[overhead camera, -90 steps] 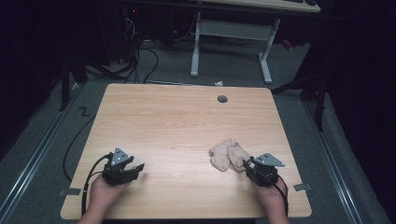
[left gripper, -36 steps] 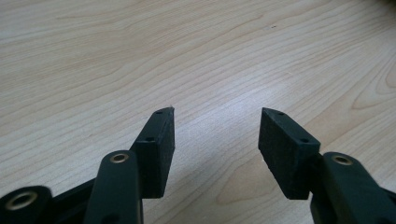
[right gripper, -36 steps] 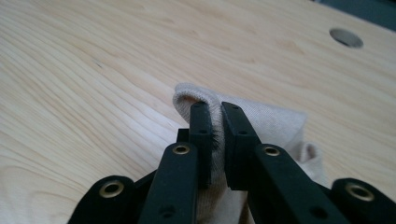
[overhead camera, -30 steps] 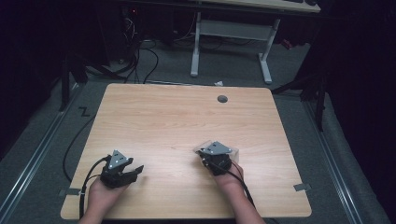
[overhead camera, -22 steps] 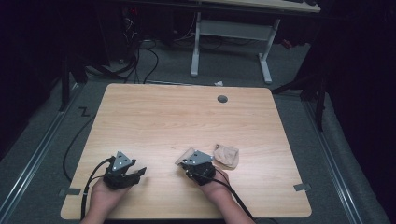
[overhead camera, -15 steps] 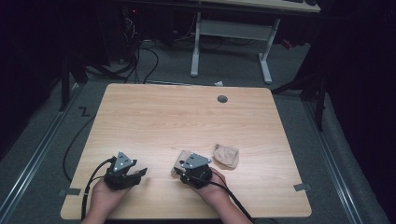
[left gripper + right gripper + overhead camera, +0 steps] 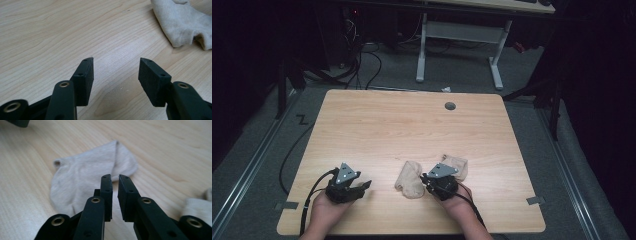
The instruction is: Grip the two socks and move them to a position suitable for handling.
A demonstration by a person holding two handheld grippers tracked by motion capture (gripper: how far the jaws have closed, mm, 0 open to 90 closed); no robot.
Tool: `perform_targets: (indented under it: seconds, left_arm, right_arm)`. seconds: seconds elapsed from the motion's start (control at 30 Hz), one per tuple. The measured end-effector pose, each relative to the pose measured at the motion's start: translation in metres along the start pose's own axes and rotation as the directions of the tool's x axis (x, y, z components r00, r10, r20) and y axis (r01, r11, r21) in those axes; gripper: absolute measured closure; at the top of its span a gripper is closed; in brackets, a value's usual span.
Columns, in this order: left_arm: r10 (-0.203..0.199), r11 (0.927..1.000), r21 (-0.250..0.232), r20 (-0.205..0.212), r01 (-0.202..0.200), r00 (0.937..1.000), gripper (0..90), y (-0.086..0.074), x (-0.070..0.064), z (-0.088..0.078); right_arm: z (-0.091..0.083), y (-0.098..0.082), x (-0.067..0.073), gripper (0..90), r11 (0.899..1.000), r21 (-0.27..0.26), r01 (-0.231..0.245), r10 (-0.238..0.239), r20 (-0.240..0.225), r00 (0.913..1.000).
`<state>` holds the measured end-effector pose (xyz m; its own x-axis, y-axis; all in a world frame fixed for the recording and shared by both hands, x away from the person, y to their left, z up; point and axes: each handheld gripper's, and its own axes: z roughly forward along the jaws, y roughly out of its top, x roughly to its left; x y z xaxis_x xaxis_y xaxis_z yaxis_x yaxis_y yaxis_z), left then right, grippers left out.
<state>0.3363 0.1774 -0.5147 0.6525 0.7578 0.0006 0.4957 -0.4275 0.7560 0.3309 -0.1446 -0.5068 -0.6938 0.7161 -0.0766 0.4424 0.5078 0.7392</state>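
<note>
1. The flat beige sock lies near the front edge of the table; its long axis runs away from us, tilted slightly right.
2. Our right gripper sits just beside its right edge, nearer than the left; its jaws have just been closing to a narrow gap with nothing pinched.
3. A second sock rests behind that gripper.
4. Our left gripper stands wide open and empty, well to the left.

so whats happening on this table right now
A person is sorting two beige socks on a wooden table with a tool in each hand. The right tool hangs over one sock, jaws nearly together with nothing between them. The other sock lies just behind. The left tool waits open over bare wood.
</note>
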Motion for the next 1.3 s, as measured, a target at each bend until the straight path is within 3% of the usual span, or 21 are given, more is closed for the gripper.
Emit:
perform_targets:
  seconds: [0.1,0.37,0.63,0.7,0.77,0.8,0.87,0.9,0.93,1.03,1.3]
  left_arm:
    - [0.003,1.0,0.002,0.003,-0.003,1.0,46.5,0.0,0.0,0.0]
    - [-0.008,0.9999,-0.012,0.008,0.009,0.9999,55.6,0.0,0.002,-0.002]
    - [-0.013,0.9998,-0.018,0.012,0.013,0.9998,55.4,0.001,0.002,-0.004]
    - [-0.013,0.9998,-0.017,0.011,0.013,0.9999,55.3,0.001,0.002,-0.003]
    - [-0.012,0.9998,-0.017,0.009,0.012,0.9999,55.0,0.0,0.002,-0.003]
    - [-0.012,0.9998,-0.017,0.009,0.012,0.9999,55.0,0.0,0.003,-0.004]
    - [-0.014,0.9997,-0.017,0.01,0.015,0.9998,55.0,0.0,0.003,-0.004]
    - [-0.014,0.9997,-0.018,0.009,0.014,0.9999,55.0,0.0,0.004,-0.005]
    - [-0.014,0.9997,-0.018,0.008,0.014,0.9999,55.0,0.0,0.004,-0.005]
    - [-0.02,0.9997,-0.017,0.01,0.02,0.9998,55.0,0.0,0.005,-0.004]
    - [-0.014,0.9998,-0.016,0.009,0.014,0.9999,54.8,0.0,0.004,-0.004]
  right_arm:
    - [0.005,-0.003,0.003,77.3,0.999,0.04,0.028,-0.028,0.01,0.9996]
    - [0.01,-0.007,0.005,78.3,0.997,0.07,0.021,-0.018,-0.036,0.9992]
    - [0.016,-0.002,0.03,79.4,0.993,0.079,0.085,-0.077,-0.102,0.9918]
    - [0.019,0.003,0.045,78.6,0.992,0.063,0.107,-0.097,-0.152,0.9836]
    - [0.019,0.005,0.049,78.2,0.992,0.055,0.117,-0.107,-0.164,0.9807]
    - [0.018,0.007,0.051,78.1,0.99,0.044,0.131,-0.123,-0.158,0.9797]
    - [0.012,0.012,0.046,78.4,0.995,0.015,0.101,-0.098,-0.132,0.9864]
    - [0.008,0.014,0.032,83.6,0.998,-0.012,0.069,-0.07,-0.068,0.9952]
    - [0.007,0.014,0.024,86.5,0.998,-0.017,0.056,-0.056,-0.036,0.9978]
    - [0.011,0.013,0.007,90.0,1.0,-0.002,0.029,-0.029,0.021,0.9993]
    - [0.031,0.009,0.003,89.8,0.997,0.068,0.043,-0.044,0.014,0.9989]
